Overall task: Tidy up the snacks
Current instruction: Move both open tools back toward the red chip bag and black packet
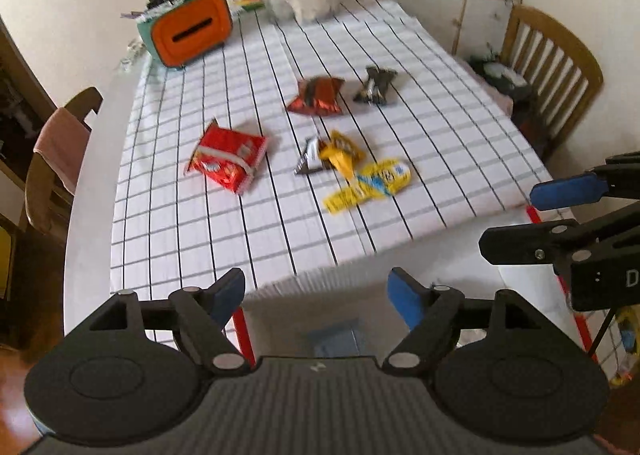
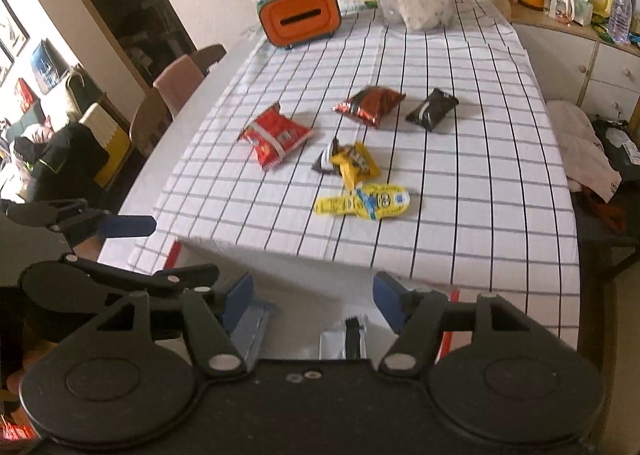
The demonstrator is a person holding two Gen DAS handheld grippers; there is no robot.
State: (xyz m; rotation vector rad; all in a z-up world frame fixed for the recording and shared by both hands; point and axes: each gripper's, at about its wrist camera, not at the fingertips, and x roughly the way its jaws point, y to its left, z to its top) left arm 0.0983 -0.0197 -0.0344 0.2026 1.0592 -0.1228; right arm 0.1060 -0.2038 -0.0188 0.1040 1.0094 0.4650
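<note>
Both grippers are being held above the near table edge, pointing steeply down toward the checked cloth [image 1: 200, 223], and nothing is being held in either. The left gripper [image 1: 316, 291] is being shown with its blue pads spread wide and only the table edge visible between them; the right gripper [image 2: 312, 295] is likewise standing open and empty. The snacks are lying ahead of both, well apart from the pads, in a loose cluster at mid-table: a red pack [image 2: 275, 137] at the left, a brown pack [image 2: 370, 103] and a black pack [image 2: 432, 109] farther back, and a yellow pack [image 2: 354, 165] just behind a yellow wrapper [image 2: 364, 202]. The wrapper is judged the nearest item to both grippers — its long axis is running roughly left to right, across the line of reach, so the jaws would be closing across its short width. It is lying slightly right of centre, and the right gripper is therefore judged the better placed. The red pack is judged to suit the left gripper.
</note>
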